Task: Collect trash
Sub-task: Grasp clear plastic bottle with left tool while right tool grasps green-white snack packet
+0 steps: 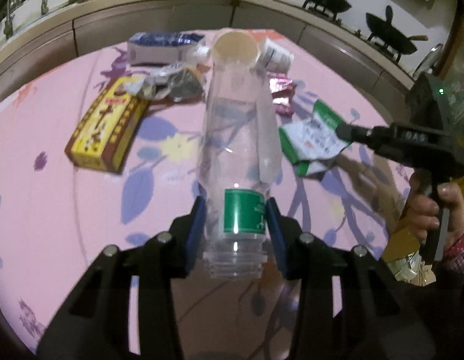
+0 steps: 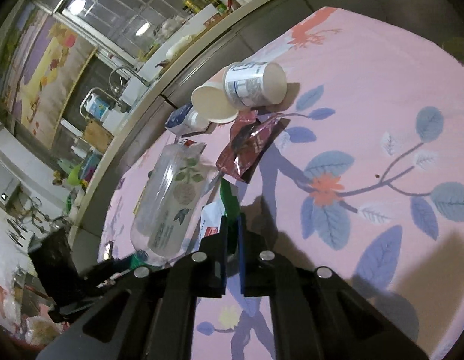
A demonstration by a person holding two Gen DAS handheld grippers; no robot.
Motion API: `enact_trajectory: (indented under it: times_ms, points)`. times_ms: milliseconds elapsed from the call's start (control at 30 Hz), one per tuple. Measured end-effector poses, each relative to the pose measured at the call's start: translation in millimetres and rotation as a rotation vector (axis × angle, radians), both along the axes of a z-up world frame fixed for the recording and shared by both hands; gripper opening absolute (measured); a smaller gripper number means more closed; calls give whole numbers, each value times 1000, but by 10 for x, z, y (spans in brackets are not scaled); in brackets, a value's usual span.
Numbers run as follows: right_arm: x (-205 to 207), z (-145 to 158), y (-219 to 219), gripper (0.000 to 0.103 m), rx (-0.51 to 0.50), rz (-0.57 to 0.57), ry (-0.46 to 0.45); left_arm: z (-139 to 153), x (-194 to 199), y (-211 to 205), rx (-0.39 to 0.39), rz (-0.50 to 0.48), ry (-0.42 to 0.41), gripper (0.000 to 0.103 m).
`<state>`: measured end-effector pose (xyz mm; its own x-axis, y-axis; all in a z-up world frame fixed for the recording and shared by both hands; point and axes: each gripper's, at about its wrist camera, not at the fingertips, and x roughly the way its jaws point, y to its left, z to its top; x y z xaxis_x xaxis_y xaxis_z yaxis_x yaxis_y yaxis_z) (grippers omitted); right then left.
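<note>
My left gripper (image 1: 235, 210) is shut on a clear plastic bottle (image 1: 236, 138) near its neck, at the green label, and holds it pointing away over the pink tablecloth. The bottle also shows in the right wrist view (image 2: 169, 201). My right gripper (image 2: 231, 228) is shut on the edge of a green-and-white wrapper (image 2: 229, 201); in the left wrist view its fingertips (image 1: 344, 130) pinch that wrapper (image 1: 310, 138). Other trash lies behind: a yellow box (image 1: 107, 124), a crumpled silver wrapper (image 1: 169, 82), a blue-white carton (image 1: 163, 48), two paper cups (image 2: 256, 85), a red foil packet (image 2: 251, 147).
The table has a pink flowered cloth (image 2: 367, 96). A kitchen counter (image 1: 172, 3) with a sink and woks runs behind the table. A hand (image 1: 436, 210) holds the right gripper's handle at the right.
</note>
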<state>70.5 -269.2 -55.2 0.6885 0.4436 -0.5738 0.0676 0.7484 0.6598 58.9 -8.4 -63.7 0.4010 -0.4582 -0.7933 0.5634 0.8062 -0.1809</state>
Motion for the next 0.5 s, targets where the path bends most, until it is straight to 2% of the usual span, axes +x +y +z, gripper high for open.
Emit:
enact_trajectory:
  times_ms: [33,100,133,167,233,267,367,500]
  points:
    - [-7,-14,-23,5,14,-2,-2,11,5,-13,6,3,3,49]
    - [3,-41,-15,9,39,4,6,105,39,-41,2,21,-19,77]
    - [2,-55,-29,15,46,9,8,150,51,-51,-12,28,-33,80]
    - [1,-71,-26,21,48,7,8,197,73,-69,-27,29,-44,81]
    - [-16,-70,-29,54,42,-8,-1,278,147,-166,-23,22,-66,82]
    - [-35,-52,-20,57,37,-14,-10,300,199,-232,-5,27,-82,83]
    - [-30,-8,21,58,0,-1,-20,278,336,-414,51,32,-99,83]
    - [-17,-31,22,58,-34,12,-3,145,479,-563,123,40,-83,82]
